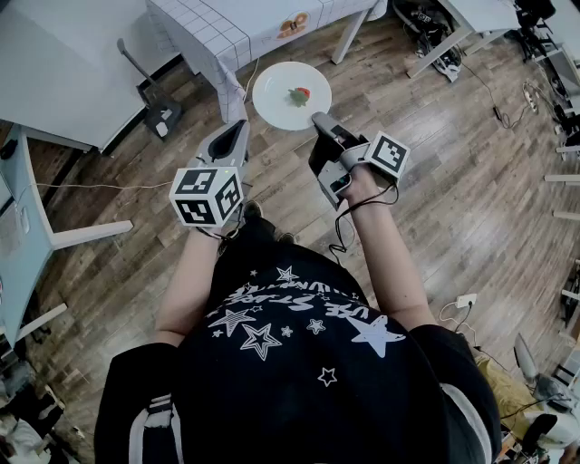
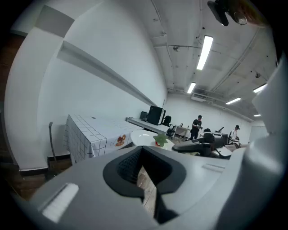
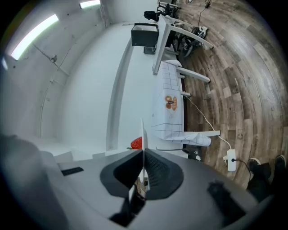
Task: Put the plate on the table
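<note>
Plate with strawberry — held above the floor
Right gripper clamped on its rim; left gripper jaws together, empty — gridded table beyond.

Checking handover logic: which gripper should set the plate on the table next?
Right: the right gripper clamps the plate by its rim, near the checkered table; the left gripper holds nothing.

Left tool jaws together, right tool clamped on plate rim, both forearms extended forward
</note>
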`<state>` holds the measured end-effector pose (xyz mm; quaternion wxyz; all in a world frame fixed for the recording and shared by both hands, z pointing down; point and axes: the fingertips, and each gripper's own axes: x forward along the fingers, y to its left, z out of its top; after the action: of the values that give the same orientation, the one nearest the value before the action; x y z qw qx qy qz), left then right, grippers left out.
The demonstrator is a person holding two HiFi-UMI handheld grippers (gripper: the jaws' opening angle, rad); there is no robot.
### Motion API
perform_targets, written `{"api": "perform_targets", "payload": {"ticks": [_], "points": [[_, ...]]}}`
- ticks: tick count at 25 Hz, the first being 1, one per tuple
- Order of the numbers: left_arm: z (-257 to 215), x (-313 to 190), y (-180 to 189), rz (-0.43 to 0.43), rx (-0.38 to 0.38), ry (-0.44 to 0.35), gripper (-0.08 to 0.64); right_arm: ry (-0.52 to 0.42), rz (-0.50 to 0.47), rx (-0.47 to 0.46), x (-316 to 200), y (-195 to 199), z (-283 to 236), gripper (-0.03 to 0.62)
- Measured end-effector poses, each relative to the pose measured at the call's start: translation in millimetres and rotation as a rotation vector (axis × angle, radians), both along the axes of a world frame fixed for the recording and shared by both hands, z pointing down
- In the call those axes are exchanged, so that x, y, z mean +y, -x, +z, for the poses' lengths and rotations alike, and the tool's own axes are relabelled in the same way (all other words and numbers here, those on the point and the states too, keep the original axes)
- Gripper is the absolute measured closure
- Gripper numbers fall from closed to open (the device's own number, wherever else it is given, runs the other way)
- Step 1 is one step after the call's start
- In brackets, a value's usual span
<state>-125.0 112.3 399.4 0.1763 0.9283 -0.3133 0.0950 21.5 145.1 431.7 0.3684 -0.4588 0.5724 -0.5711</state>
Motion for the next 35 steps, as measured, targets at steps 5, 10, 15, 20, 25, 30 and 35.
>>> {"api": "perform_targets", "payload": {"ticks": [5, 10, 15, 20, 25, 30, 35], "points": [[-2.3, 0.0, -2.9, 0.012, -0.001, -0.010, 0.551, 0.025, 0.016, 0.007, 4.9, -3.9, 2.7, 0.572], [-10.4, 2.1, -6.4, 0.030, -0.011, -0.038, 0.551, 0.033, 0.026, 0.007, 10.6, -5.2, 2.5, 0.572], [-16.1, 0.2, -6.9, 0.046, -0.032, -0.058, 0.551, 0.035, 0.030, 0.007, 9.4, -3.7, -3.6, 0.572], [-15.3, -6.5, -6.6, 0.041, -0.023, -0.050, 0.551, 0.048, 0.014, 0.024, 4.7, 1.2, -5.2, 0.572], [-10.2, 11.2, -0.7, 0.042, -0.036, -0.057, 0.551, 0.051, 0.019, 0.017, 23.6, 6.4, 0.2, 0.571], [-6.3, 44.7, 15.1, 0.038, -0.034, -0.089, 0.551, 0.018, 0.009, 0.026, 51.6, 16.1, 6.3, 0.571], [11.0, 38.1, 25.8, 0.023, -0.051, -0.058, 0.551, 0.016, 0.005, 0.009, 44.8, 23.9, 10.2, 0.571]]}}
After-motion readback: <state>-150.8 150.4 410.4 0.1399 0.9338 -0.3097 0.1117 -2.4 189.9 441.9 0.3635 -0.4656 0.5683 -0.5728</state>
